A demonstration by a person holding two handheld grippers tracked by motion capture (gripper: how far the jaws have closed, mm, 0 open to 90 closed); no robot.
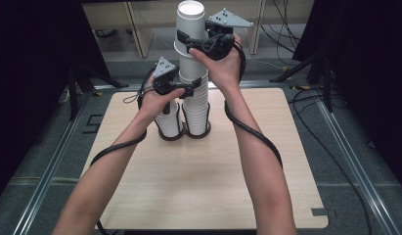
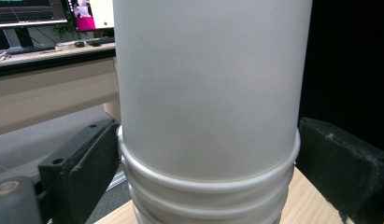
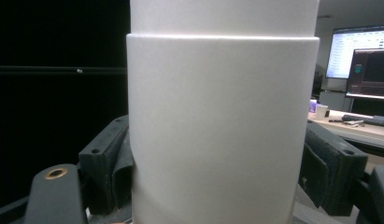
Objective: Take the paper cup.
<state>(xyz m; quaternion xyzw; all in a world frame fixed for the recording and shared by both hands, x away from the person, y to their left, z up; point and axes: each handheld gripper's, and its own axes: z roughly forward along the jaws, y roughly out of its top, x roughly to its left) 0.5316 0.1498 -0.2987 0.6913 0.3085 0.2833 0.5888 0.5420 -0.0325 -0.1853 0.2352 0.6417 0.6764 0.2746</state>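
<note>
**Both jaws clamped on the tall stack of paper cups**

My right gripper (image 1: 185, 43) is up high on the tall cup stack (image 1: 193, 73), its jaws closed on the upper cups (image 1: 190, 29). In the right gripper view the white cup wall (image 3: 222, 130) stands straight up between my jaws, with a pad pressed flat against each side, and a step in the wall, where one cup sits in another, lies above the pads.

My left gripper (image 1: 190, 89) is lower down on the same stack. Its jaws grip the lower cups (image 1: 196, 110) just where the rolled rims (image 2: 208, 186) pile up: in the left gripper view the left pad touches the rims, the right pad sits hard against them on the other side, and the smooth wall of the cup above rises out of the rims between my jaws.

The stack stands upright on the wooden table (image 1: 213, 181), in a dark ring-shaped holder (image 1: 198, 133). Just beside it, under my left hand (image 1: 157, 100), a shorter stack of cups (image 1: 169, 122) sits in a second ring, touching the first.
</note>
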